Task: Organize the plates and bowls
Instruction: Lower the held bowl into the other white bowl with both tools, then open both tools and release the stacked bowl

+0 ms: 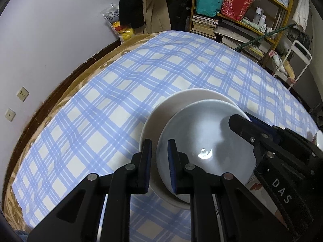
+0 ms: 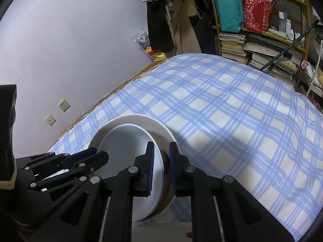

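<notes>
A pale blue-white bowl point(image 1: 201, 139) sits inside a larger white bowl point(image 1: 161, 117) above the blue plaid cloth. My left gripper point(image 1: 159, 161) straddles the left rims of both bowls, its jaws narrow around them. My right gripper point(image 2: 161, 163) straddles the inner bowl's point(image 2: 125, 147) right rim, one finger inside and one on its dark patterned outer wall. The white bowl point(image 2: 159, 125) surrounds it. The right gripper also shows in the left wrist view point(image 1: 248, 129), and the left gripper in the right wrist view point(image 2: 94, 155).
The plaid cloth point(image 1: 141, 76) covers a bed with a brown blanket edge point(image 1: 66, 92) along the wall. A cluttered shelf point(image 1: 242, 20) with books and bags stands beyond it. Another dish point(image 1: 320, 139) peeks in at the far right. A white dish rim point(image 2: 171, 230) lies below.
</notes>
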Available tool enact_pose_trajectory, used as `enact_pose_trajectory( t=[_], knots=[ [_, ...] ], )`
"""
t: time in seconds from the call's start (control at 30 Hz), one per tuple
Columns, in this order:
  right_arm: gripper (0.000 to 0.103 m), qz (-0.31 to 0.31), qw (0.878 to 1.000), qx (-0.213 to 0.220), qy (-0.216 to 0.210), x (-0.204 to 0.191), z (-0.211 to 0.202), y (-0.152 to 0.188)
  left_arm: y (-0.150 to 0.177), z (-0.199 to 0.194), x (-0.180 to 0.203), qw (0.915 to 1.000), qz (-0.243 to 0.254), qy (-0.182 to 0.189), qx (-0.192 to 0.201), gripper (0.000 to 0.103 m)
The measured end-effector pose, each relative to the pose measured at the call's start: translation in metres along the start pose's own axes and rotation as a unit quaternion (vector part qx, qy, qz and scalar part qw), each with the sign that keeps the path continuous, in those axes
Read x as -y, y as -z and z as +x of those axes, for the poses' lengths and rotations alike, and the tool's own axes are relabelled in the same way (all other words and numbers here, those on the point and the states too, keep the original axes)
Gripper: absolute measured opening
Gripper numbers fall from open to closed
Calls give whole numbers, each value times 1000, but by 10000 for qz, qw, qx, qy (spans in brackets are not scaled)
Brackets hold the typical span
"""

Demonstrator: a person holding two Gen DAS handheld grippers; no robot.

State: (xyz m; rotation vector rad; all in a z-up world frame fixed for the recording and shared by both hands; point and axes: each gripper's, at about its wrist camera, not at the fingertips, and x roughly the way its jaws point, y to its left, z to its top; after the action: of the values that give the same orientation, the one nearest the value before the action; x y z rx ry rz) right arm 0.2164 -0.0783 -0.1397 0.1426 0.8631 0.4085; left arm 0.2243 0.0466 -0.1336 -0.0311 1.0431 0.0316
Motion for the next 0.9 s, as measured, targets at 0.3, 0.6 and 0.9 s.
enact_pose_trajectory(
  t=[0.3,0.6,0.9],
  knots=[
    [17,47,10000,54,-27,2,-4,-2,1,-4,3,9999,68,-50,65,16],
    [25,203,9996,179,-38,11,-15,-6,0,-11,1,9999,26,-39,165,16],
    [39,372,9989,283,-25,24,-34,-8,-3,-23,6,9987,111,-276,402,22]
  ],
)
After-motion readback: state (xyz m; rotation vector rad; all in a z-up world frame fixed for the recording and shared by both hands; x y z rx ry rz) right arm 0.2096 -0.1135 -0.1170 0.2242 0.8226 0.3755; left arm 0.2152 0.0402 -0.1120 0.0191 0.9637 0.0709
